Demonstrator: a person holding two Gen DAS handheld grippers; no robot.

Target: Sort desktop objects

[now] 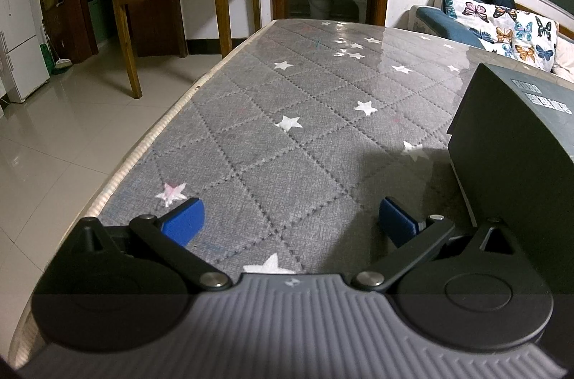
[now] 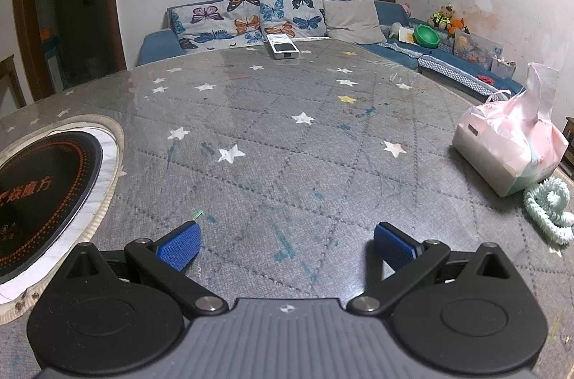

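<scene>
Tissue pack (image 2: 509,146), remote (image 2: 283,47) and black box (image 1: 516,142) sit apart on the starred grey tabletop (image 2: 287,135); left gripper (image 1: 292,223) and right gripper (image 2: 287,241) gape wide, empty.

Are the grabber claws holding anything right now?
No. The left gripper and right gripper both have open jaws with only the star-patterned table cover between them.

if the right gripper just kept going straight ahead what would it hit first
Probably the white remote at the far edge of the table; the open right gripper has only bare tabletop before it, though depth is hard to judge.
</scene>
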